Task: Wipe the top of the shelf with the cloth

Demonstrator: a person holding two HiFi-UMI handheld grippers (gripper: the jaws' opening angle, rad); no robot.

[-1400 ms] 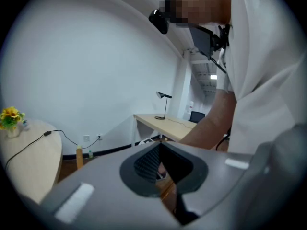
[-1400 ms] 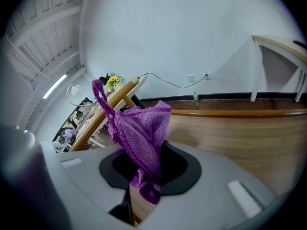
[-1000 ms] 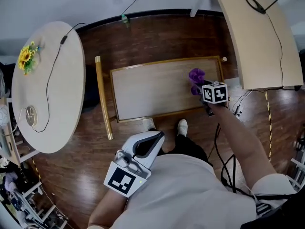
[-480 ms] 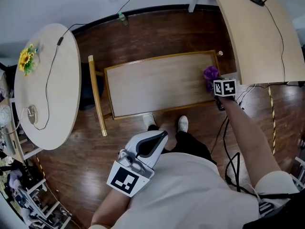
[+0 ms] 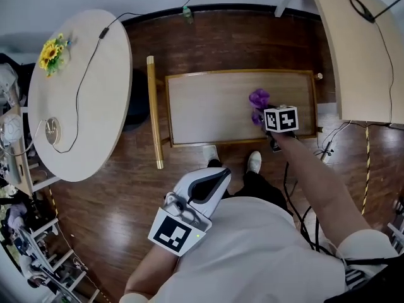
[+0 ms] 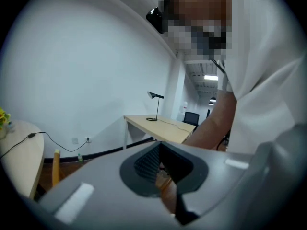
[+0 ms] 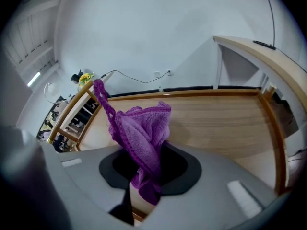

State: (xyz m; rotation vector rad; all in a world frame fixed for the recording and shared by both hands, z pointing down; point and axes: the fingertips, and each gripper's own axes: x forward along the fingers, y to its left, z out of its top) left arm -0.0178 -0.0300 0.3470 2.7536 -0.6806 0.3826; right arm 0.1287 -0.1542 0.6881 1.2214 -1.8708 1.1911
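The right gripper [image 7: 148, 171] pinches a crumpled purple cloth [image 7: 142, 131] over the pale wooden shelf top [image 5: 211, 106], while the left gripper [image 6: 167, 174], off the shelf, has its jaws pressed together.

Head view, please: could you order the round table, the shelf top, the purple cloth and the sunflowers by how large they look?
1. round table, largest
2. shelf top
3. purple cloth and sunflowers: both small and about alike, so I would not rank them against each other.
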